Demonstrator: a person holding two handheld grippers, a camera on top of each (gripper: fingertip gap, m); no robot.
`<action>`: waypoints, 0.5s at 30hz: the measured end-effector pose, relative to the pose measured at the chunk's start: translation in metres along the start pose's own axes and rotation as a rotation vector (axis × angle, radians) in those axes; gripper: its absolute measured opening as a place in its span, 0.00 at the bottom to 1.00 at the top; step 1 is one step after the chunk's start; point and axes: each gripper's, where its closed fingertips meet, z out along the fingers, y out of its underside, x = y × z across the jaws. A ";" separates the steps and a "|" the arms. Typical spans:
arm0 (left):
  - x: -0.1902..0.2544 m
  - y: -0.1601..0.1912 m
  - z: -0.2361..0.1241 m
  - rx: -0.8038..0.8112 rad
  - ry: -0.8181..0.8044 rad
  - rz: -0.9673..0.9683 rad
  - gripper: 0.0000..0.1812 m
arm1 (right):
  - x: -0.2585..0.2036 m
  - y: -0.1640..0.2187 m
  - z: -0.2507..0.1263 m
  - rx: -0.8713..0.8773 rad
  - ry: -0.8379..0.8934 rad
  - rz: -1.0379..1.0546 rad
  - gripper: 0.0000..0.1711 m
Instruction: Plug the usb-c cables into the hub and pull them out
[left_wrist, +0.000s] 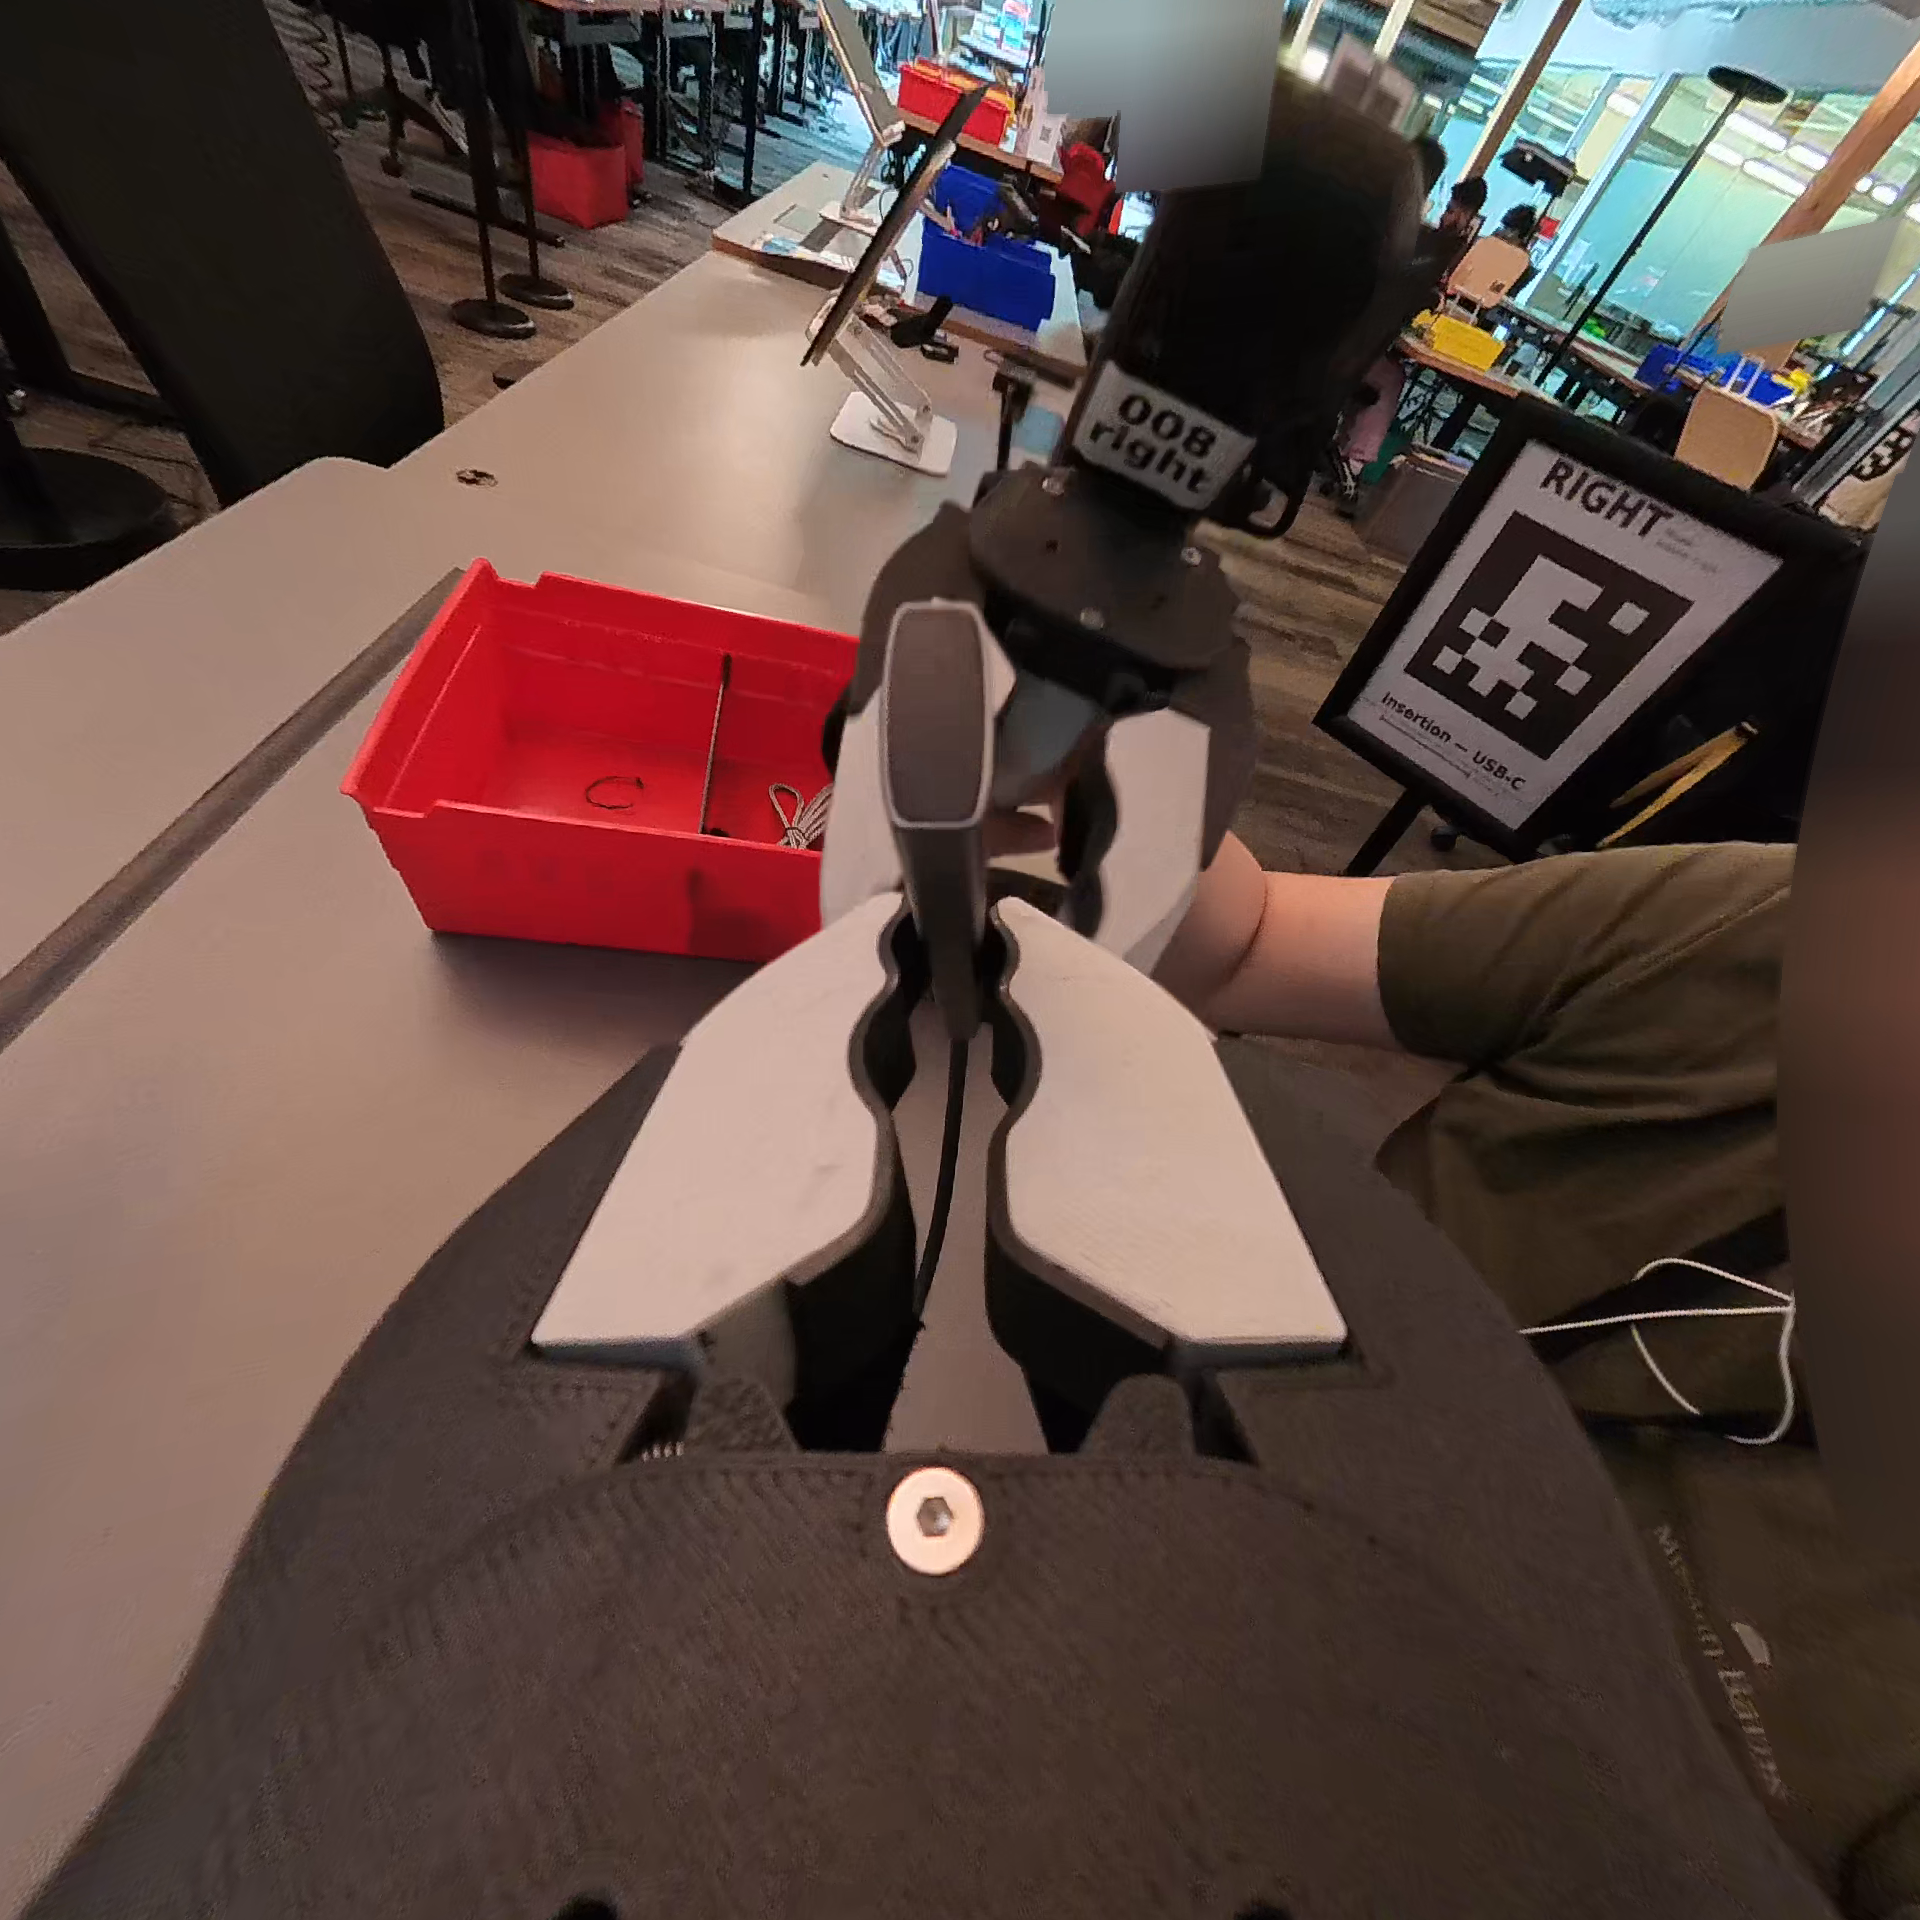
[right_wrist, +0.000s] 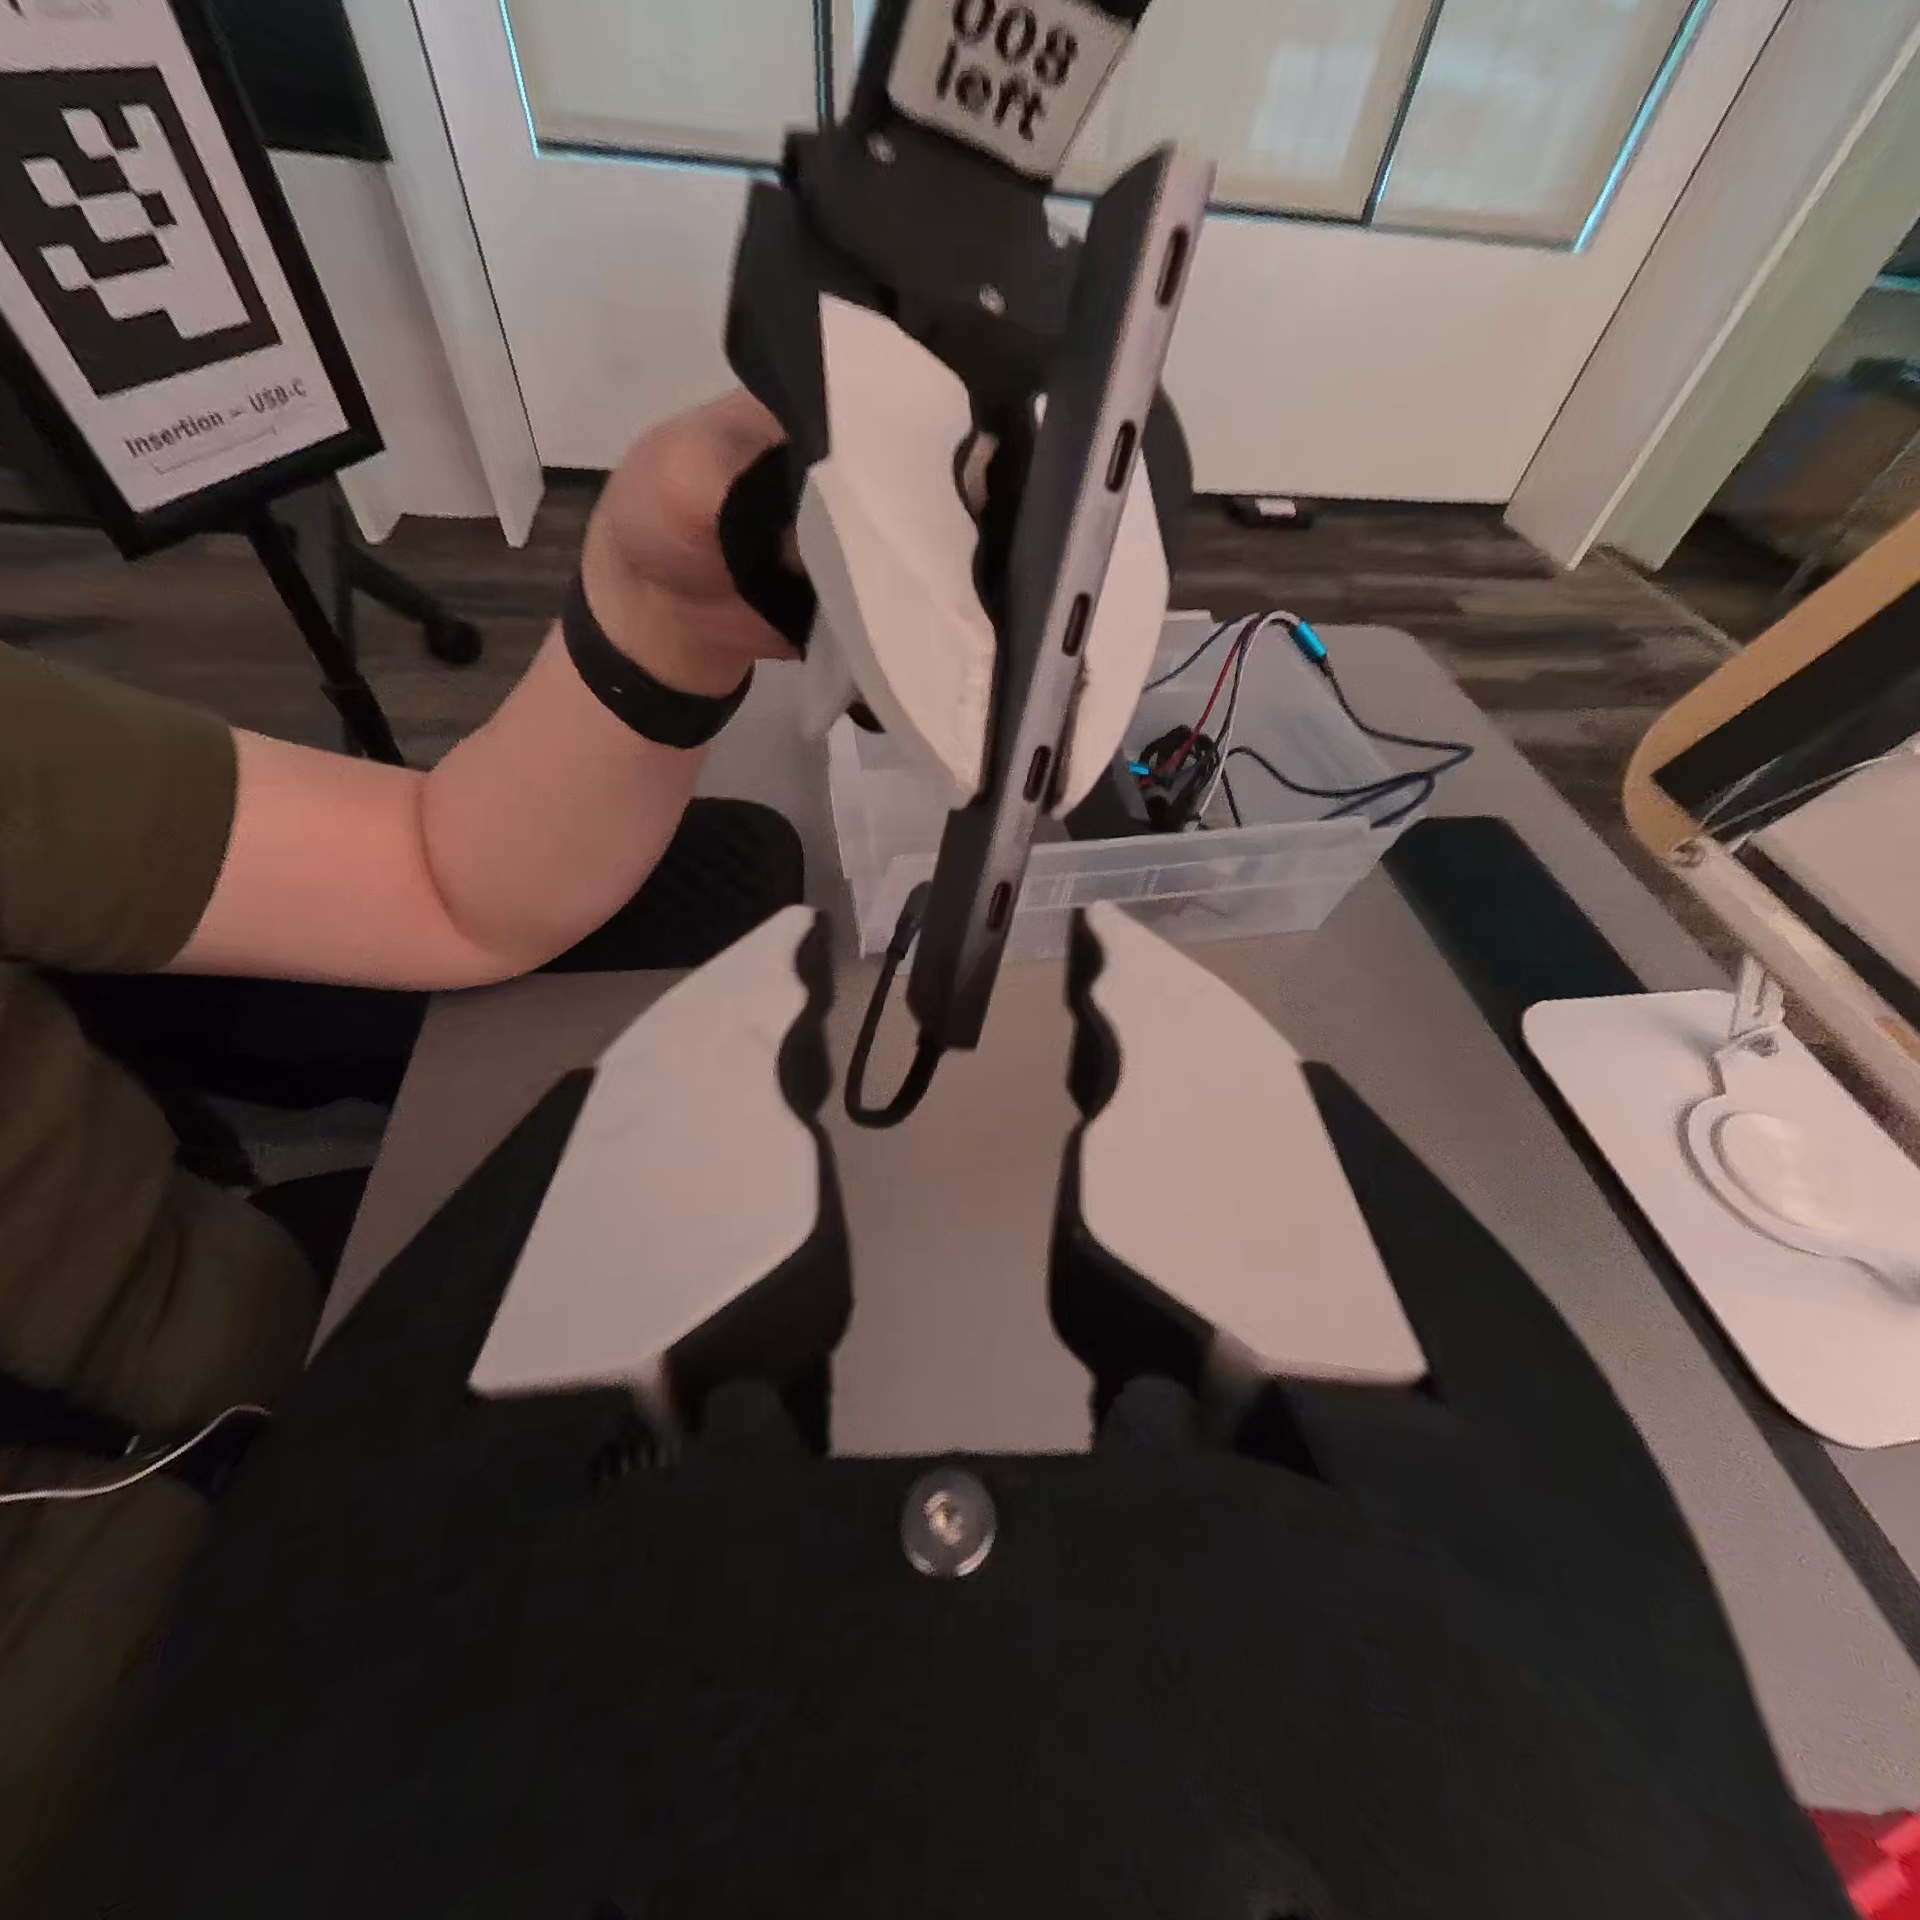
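Observation:
My left gripper (left_wrist: 945, 935) is shut on a dark grey USB-C hub (left_wrist: 935, 727) and holds it above the table. The hub's own short black cable (left_wrist: 945, 1164) hangs down between the fingers. In the right wrist view the hub (right_wrist: 1070, 540) stands tilted in the left gripper (right_wrist: 1023, 779), with several ports along its edge, all empty. My right gripper (right_wrist: 951, 935) is open and empty, its fingertips on either side of the hub's lower end. It also shows in the left wrist view (left_wrist: 997, 883). Coloured cables (right_wrist: 1226, 727) lie in a clear bin (right_wrist: 1143, 883) behind.
A red bin (left_wrist: 582, 790) stands on the grey table to the left, with a thin cable inside. A marker sign on a stand (left_wrist: 1558, 623) is at the table's side. A tablet stand with a white base (right_wrist: 1714, 1195) is at the right. A person's forearm (right_wrist: 416, 852) reaches in. The tips of both grippers are at nearly the same place.

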 end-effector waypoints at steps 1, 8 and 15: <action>0.000 0.001 0.002 -0.010 0.002 0.005 0.05 | 0.001 0.004 0.006 -0.013 -0.002 0.002 0.16; -0.003 -0.006 -0.006 0.044 -0.017 -0.015 0.18 | 0.045 -0.009 -0.046 0.075 0.169 -0.018 0.07; -0.015 -0.002 -0.021 0.041 -0.043 -0.057 0.16 | 0.144 0.051 -0.173 0.030 0.591 -0.178 0.07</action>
